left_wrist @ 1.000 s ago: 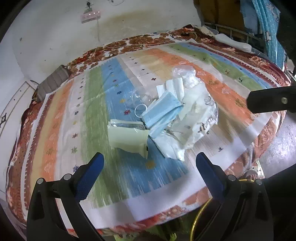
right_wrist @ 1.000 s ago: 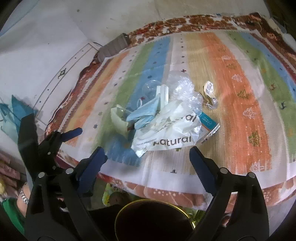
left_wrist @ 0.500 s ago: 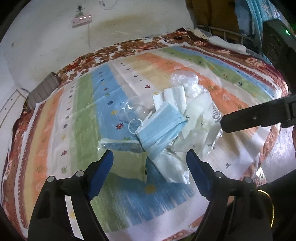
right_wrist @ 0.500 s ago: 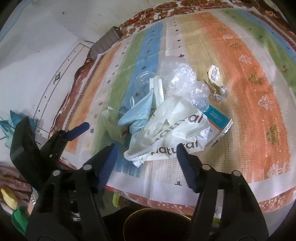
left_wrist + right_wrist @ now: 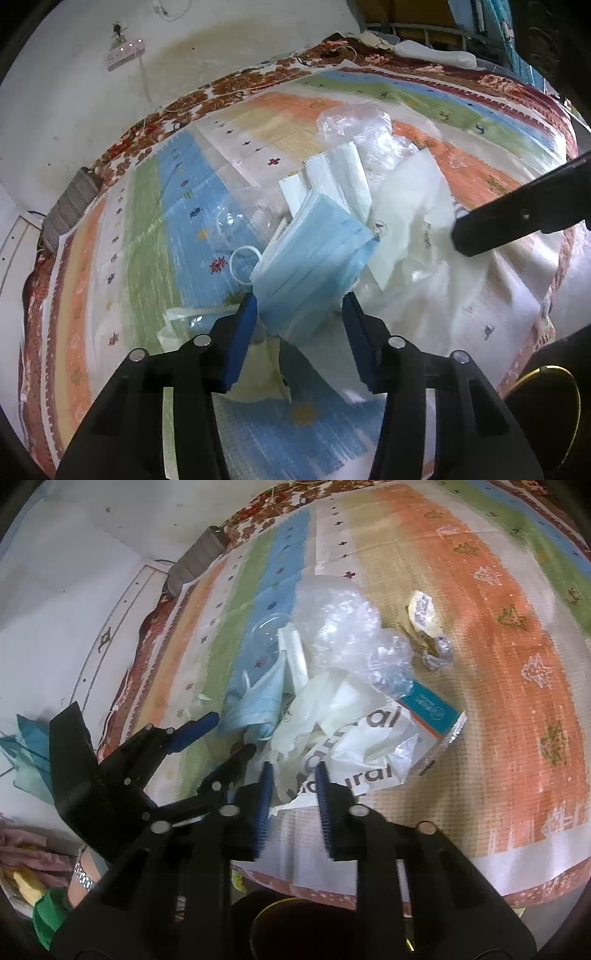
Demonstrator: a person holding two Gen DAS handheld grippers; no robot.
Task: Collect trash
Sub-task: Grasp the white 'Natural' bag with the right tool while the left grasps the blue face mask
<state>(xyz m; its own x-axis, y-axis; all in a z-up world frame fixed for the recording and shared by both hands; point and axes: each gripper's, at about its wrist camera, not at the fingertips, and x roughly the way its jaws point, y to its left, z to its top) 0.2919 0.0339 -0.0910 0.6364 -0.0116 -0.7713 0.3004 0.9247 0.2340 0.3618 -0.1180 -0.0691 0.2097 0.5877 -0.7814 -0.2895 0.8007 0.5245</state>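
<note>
**Both tools at the trash heap on the striped mat**

The trash lies heaped on a striped mat spread over the bed. In the left wrist view a blue face mask sits at the centre of the heap, its near corner reaching between the fingers of the left tool. That tool is released, its blue pads standing apart either side of the mask's lower edge, and contact cannot be told. A white ear loop curls at 9 o'clock from the mask. Under the left finger lies a pale yellow-green packet.

In the right wrist view the white "Natural" bag is at the middle of the pile. The right tool has its pads partly drawn in, with the bag's near edge between them; whether they pinch it cannot be told. Crumpled clear plastic lies at 12 o'clock from the bag, a teal and white carton touches it at 2 o'clock, and a crushed yellowish wrapper lies apart at 1 o'clock.
</note>
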